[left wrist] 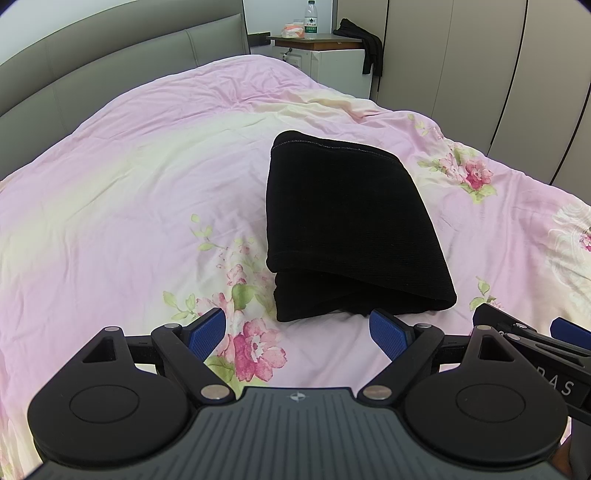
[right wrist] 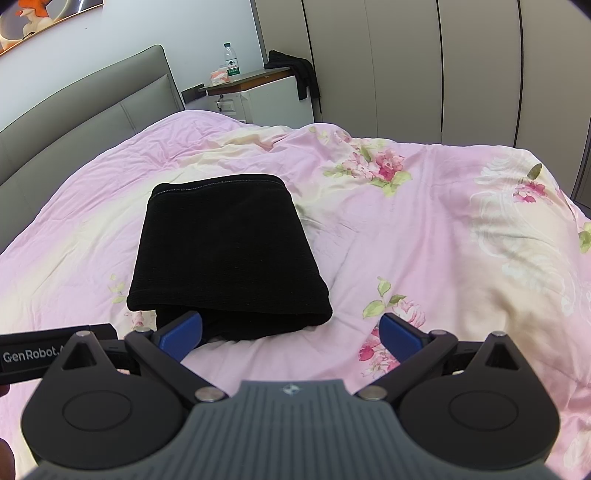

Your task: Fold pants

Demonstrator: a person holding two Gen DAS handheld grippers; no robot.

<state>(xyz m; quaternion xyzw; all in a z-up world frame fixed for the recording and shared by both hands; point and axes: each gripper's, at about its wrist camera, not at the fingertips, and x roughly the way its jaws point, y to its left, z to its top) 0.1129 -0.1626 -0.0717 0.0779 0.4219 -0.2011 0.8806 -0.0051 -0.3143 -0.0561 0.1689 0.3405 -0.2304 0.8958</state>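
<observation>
On our left, we held the left gripper (left wrist: 297,334) low over the bed (left wrist: 110,206), its blue-padded fingers (left wrist: 207,334) spread wide with nothing between them but the flowered pink cover. The black pants (left wrist: 343,221) lay folded into a thick, compact bundle just ahead of those fingers, its near folded edge beside the tip of the right-hand finger and its stitched hem at the far end. Further right, we kept the right gripper (right wrist: 291,334) close alongside, its body showing at the right edge of the left wrist view. Its fingers (right wrist: 400,341) were likewise spread apart and gripped nothing; the pants (right wrist: 225,251) sat ahead and to the left of them, with the left-hand finger tip overlapping the bundle's near edge, though we could not tell whether it touched the cloth. Far beyond both sets of fingers stood a nightstand (left wrist: 325,55) carrying a water bottle (left wrist: 310,20), with a dark garment (left wrist: 364,42) draped over its right corner.
</observation>
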